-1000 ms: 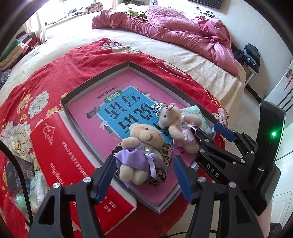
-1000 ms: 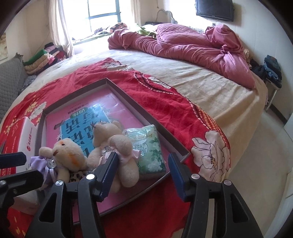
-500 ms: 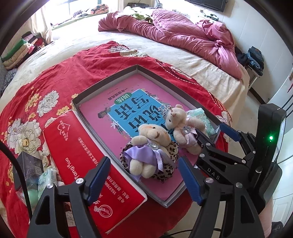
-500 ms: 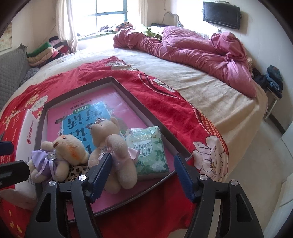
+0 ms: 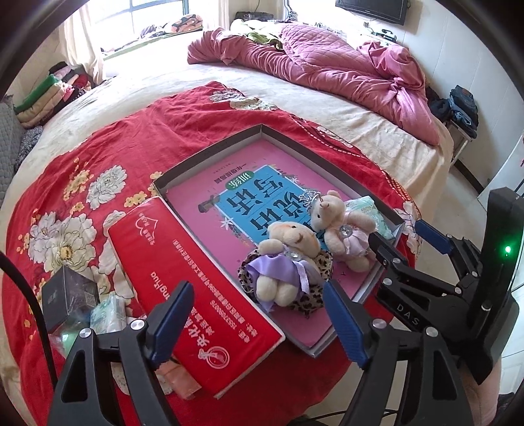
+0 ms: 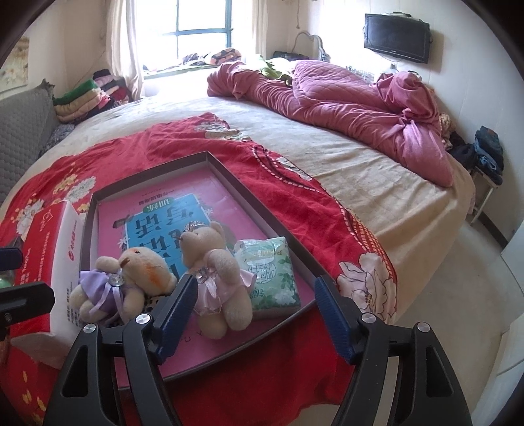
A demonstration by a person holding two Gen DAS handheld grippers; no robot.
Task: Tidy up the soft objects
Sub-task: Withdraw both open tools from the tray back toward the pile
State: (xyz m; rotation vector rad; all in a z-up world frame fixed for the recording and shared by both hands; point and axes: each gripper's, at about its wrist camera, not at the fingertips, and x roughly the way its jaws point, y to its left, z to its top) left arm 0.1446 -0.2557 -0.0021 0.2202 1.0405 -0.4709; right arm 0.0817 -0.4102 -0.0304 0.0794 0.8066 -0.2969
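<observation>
Blue fingers (image 5: 173, 322) of left gripper (image 5: 258, 327), right gripper (image 6: 253, 314) opening wide, empty, above bears (image 5: 288, 262).

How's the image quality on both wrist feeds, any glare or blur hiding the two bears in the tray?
Left wrist view: sharp, evenly lit; both the purple-dress bear and the pink-dress bear read clearly, fisheye bends the bed edges. Right wrist view: the window is blown out, washing the far bed, but the tray stays clear and unblurred.
</observation>
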